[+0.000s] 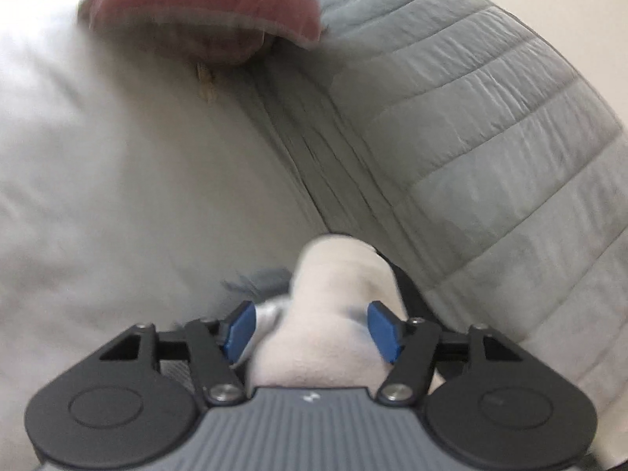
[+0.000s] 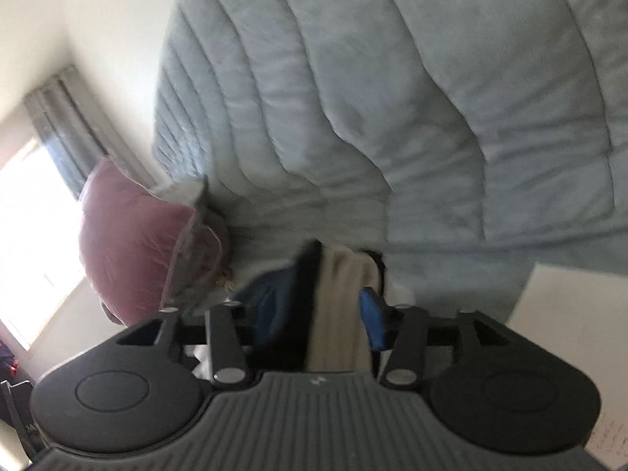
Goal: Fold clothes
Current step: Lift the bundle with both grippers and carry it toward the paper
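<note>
Left tongs clamp white garment; right tongs tilted, clamp cloth.

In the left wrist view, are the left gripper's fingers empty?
No: the left gripper has a bunched cream-white garment filling the space between its blue pads.

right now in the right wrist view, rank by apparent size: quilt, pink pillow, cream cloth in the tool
1. quilt
2. pink pillow
3. cream cloth, though it sits nearest the camera, so its true size is unsure
</note>
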`<state>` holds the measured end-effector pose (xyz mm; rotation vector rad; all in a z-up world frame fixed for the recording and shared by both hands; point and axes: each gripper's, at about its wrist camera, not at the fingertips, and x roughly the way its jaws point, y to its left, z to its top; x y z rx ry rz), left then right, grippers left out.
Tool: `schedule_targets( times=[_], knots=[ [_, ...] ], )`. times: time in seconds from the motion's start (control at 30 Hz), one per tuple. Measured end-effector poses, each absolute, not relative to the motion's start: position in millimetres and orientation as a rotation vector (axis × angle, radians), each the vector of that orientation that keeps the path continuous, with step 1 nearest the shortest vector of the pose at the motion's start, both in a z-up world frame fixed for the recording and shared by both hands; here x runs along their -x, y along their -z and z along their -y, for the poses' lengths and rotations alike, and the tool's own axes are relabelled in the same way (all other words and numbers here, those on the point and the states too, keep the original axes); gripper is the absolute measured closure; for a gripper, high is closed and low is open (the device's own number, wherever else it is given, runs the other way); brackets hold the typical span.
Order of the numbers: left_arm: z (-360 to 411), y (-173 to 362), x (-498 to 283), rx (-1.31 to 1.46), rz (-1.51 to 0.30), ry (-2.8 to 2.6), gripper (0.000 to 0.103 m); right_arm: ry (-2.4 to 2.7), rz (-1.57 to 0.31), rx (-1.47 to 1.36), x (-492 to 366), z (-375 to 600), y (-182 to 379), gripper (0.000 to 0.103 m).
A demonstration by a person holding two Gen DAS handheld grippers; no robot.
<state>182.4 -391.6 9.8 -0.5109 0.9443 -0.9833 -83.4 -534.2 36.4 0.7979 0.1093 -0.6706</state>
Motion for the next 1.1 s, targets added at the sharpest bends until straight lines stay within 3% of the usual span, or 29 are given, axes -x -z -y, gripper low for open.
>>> schedule_targets(
  times=[0.07,0.13,0.3,0.4,0.5,0.6,0.77,0.83,0.87,0.9,0.93,1.03,1.1],
  knots=[
    [402.7,-1.4,-184.3,0.525,-0.969,0.984,0.043,0.645,-0.136,-0.869,80.4,540.9,-24.6,0.04],
    [406.0,-2.1,-177.0,0.53,-0.903,1.003,0.054,0.623,-0.113,-0.908,82.2,543.1,-20.8,0.058],
    [407.4,-17.2,-160.9,0.501,-0.735,1.023,0.057,0.589,0.021,-0.868,92.3,536.3,-32.0,0.062],
    [406.3,-23.6,-156.2,0.459,-0.681,0.983,0.055,0.622,0.005,-0.839,89.6,535.5,-33.0,0.061],
    [405.2,-30.0,-151.5,0.417,-0.627,0.943,0.041,0.665,-0.062,-0.823,83.8,538.4,-28.4,0.052],
    [404.2,-36.3,-146.9,0.375,-0.573,0.903,0.041,0.698,-0.081,-0.792,84.2,538.0,-31.3,0.041],
    [399.8,-53.4,-128.8,0.272,-0.488,0.891,0.043,0.676,0.019,-0.635,91.9,515.6,-54.8,0.04],
    [401.3,-55.0,-120.7,0.211,-0.485,0.903,0.051,0.579,0.057,-0.575,91.1,505.4,-60.6,0.049],
    [401.6,-53.2,-117.6,0.185,-0.487,0.902,0.051,0.525,0.059,-0.562,88.9,502.0,-61.5,0.063],
    [401.9,-49.8,-117.1,0.169,-0.489,0.892,0.051,0.467,0.044,-0.565,84.9,500.3,-60.3,0.071],
    [401.8,-45.6,-117.5,0.155,-0.495,0.872,0.051,0.425,0.026,-0.567,80.1,498.9,-58.0,0.072],
    [393.4,-31.7,-117.9,0.188,-0.529,0.831,0.051,0.391,-0.099,-0.552,61.2,497.5,-47.7,0.086],
    [387.8,-22.5,-124.0,0.239,-0.563,0.826,0.051,0.391,-0.236,-0.549,47.9,502.0,-39.5,0.103]
  ],
)
